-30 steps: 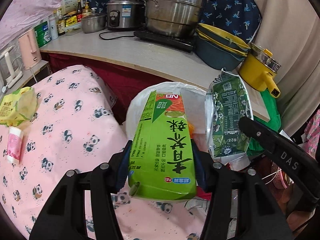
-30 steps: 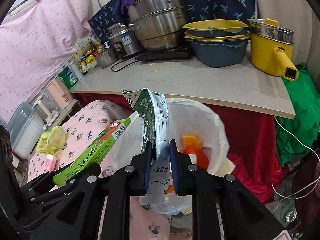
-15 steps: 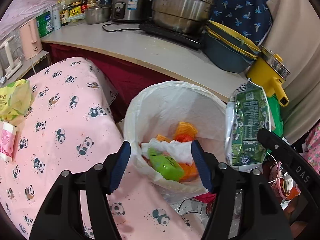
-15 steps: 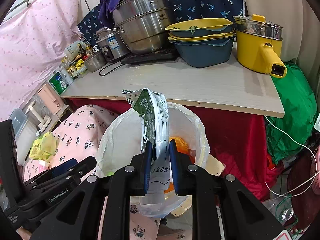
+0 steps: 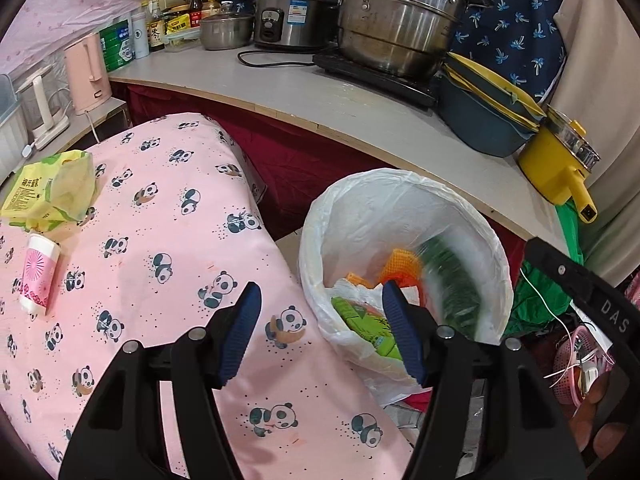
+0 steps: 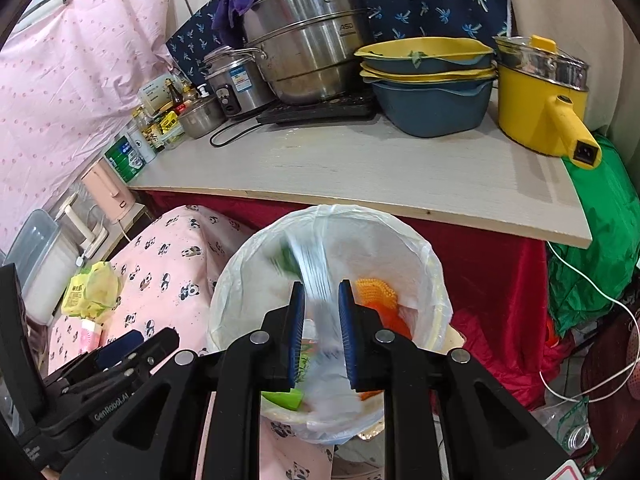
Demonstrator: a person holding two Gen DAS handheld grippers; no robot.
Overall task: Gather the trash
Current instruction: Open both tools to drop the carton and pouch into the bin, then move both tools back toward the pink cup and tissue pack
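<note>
A white-lined trash bin (image 5: pixel 400 176) stands on the floor between the panda-print table and the counter. Inside it lie a green tea carton (image 5: pixel 364 328) and orange scraps. My left gripper (image 5: pixel 322 286) is open and empty, over the table's edge beside the bin. My right gripper (image 6: pixel 321 285) hangs over the bin (image 6: pixel 400 232), jaws a narrow gap apart. A green-and-silver snack packet (image 6: pixel 316 280) streaks down between them, blurred; in the left wrist view the packet (image 5: pixel 448 284) is inside the bin. A yellow-green wrapper (image 5: pixel 52 192) and a pink tube (image 5: pixel 38 272) lie on the table.
The pink panda cloth (image 5: pixel 160 240) covers the table on the left. Behind the bin runs a counter (image 6: pixel 360 168) with steel pots, stacked blue basins (image 6: pixel 432 104) and a yellow electric pot (image 6: pixel 540 112). A green bag (image 6: pixel 600 248) and a white cable lie at the right.
The green tea carton left my left gripper and now lies in the bin; that gripper moved left over the table. The snack packet, held still before, now slides down out of my right gripper.
</note>
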